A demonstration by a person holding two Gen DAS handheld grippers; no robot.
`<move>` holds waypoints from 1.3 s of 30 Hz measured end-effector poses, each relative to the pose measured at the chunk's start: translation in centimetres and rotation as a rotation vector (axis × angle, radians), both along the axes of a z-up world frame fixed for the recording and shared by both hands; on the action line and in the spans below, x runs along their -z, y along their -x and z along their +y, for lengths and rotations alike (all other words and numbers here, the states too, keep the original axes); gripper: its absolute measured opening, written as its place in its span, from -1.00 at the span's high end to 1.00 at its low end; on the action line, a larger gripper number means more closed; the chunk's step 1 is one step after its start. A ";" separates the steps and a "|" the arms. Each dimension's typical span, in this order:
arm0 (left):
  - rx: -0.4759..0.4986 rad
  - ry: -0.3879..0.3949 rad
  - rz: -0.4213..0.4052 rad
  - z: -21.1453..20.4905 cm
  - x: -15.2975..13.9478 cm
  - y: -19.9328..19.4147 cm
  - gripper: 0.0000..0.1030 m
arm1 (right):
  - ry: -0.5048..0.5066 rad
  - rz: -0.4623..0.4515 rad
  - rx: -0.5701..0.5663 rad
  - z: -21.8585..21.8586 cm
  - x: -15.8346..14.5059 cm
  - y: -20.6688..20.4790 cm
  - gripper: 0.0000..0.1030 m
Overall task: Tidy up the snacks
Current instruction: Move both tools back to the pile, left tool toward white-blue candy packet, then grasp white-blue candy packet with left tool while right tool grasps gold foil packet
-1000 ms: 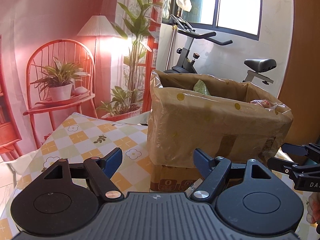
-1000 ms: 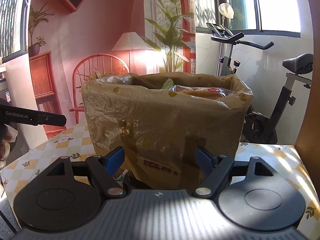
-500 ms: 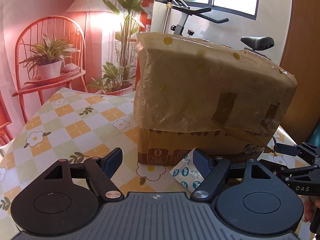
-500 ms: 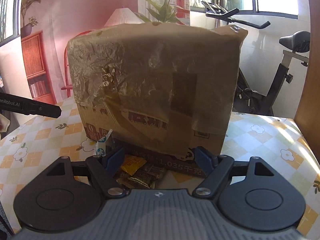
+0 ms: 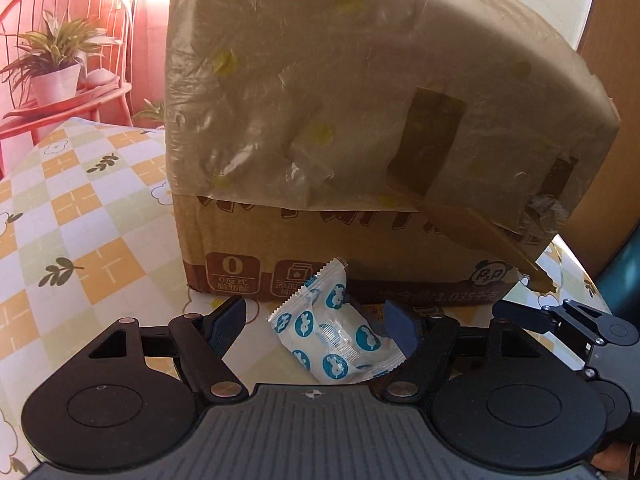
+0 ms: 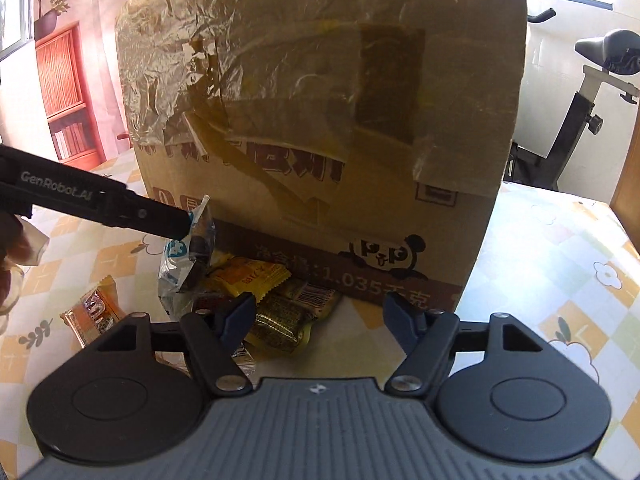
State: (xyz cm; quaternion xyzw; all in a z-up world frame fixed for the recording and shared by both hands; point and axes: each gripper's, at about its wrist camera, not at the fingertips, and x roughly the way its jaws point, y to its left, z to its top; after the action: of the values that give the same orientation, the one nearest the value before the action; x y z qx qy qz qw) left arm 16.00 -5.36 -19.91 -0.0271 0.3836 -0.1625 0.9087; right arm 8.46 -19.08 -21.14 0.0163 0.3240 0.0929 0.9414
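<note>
A cardboard box (image 5: 360,140) lined with a brown plastic bag stands on the checked tablecloth; it also fills the right wrist view (image 6: 320,120). A white snack packet with blue spots (image 5: 336,328) leans against the box's foot, between the fingers of my open left gripper (image 5: 316,320). In the right wrist view the packet (image 6: 180,264) sits by the left gripper's tip (image 6: 160,220). My right gripper (image 6: 320,312) is open and empty, low over a pile of several yellow and dark snack packets (image 6: 276,300) at the box's base.
An orange snack packet (image 6: 94,308) lies apart on the cloth at the left. The right gripper (image 5: 568,320) shows at the left view's right edge. An exercise bike (image 6: 580,100) and a red chair with a plant (image 5: 60,60) stand beyond the table.
Both grippers have dropped from above the box's rim to table level and moved close to its base. The spotted packet now lies between the left fingers.
</note>
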 end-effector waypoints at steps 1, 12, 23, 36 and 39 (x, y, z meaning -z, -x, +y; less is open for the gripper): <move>-0.008 -0.002 0.012 -0.3 0.4 -0.4 -0.50 | -0.004 0.004 0.003 0.1 0.2 -0.2 -0.41; -0.025 -0.058 0.096 0.9 3.1 -0.9 -0.50 | 0.002 0.058 -0.028 1.6 1.0 -2.2 -0.40; -0.066 -0.076 0.078 3.0 2.9 -0.7 -0.45 | 0.043 0.113 -0.016 2.8 1.5 -3.3 -0.49; -0.046 -0.110 0.046 3.8 3.4 -0.3 -0.45 | 0.061 0.106 -0.020 0.6 0.9 -1.4 -0.24; -0.046 -0.127 0.032 3.5 3.5 -0.1 -0.45 | 0.049 0.099 -0.027 0.6 1.1 -1.9 -0.24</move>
State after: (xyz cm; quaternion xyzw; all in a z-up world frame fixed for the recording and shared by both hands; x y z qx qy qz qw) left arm 16.15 -1.86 -23.40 0.0193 0.4069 -0.1165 0.9058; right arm 10.32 -18.52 -22.28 -0.0067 0.3727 0.0968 0.9229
